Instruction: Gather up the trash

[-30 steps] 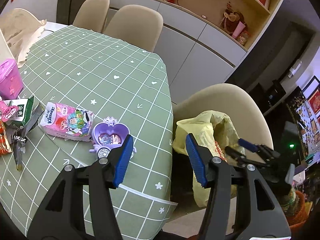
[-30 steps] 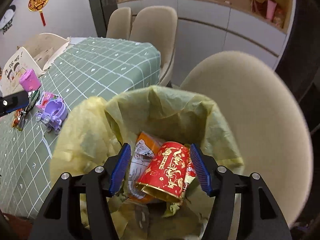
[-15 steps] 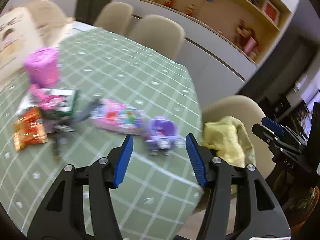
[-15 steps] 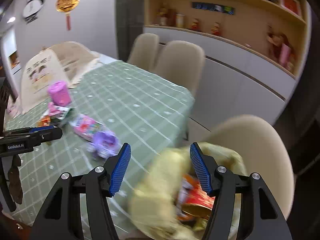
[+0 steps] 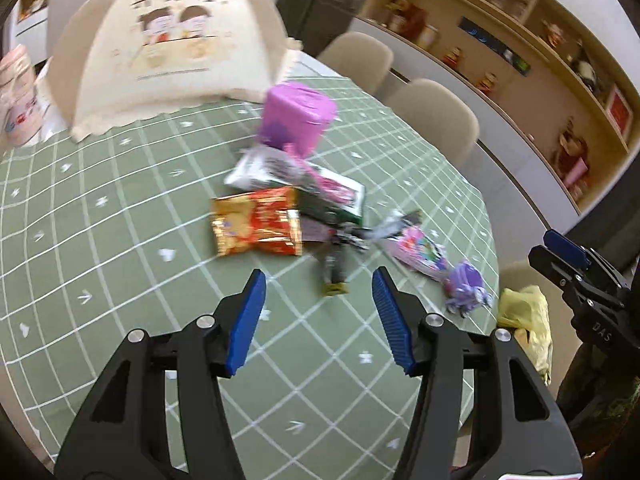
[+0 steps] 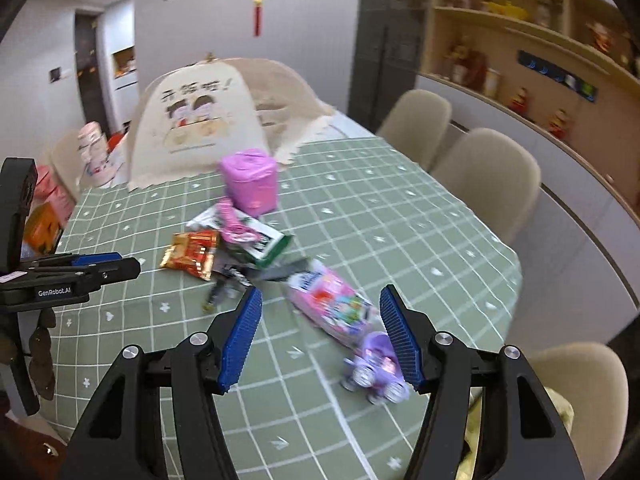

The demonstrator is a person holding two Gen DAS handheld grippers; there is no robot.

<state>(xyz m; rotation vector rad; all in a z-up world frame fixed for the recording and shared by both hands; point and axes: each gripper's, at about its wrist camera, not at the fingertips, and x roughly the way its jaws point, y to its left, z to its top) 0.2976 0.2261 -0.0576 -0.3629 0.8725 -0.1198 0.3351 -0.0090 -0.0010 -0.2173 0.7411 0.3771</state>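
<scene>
Both grippers hovered above the desk point(image 5: 120, 208), which carried a green checked cloth. The left gripper point(image 5: 318, 316) had its fingers apart with nothing between them; the right gripper point(image 6: 320, 332) likewise stood with fingers parted and empty. The trash lay in a loose cluster near the desk's middle: a red-and-gold snack wrapper point(image 5: 258, 226), a green-and-white packet point(image 5: 320, 196) partly overlapping it, and a dark wrapper point(image 5: 340, 256) beside them. A pink tissue pack point(image 6: 332, 306) lay just beside a purple toy carriage point(image 6: 376, 368). A pink container point(image 5: 296, 120) stood behind the cluster, in front of a mesh food cover point(image 5: 168, 48). A yellow bag point(image 5: 524, 320) sat past the desk's edge.
</scene>
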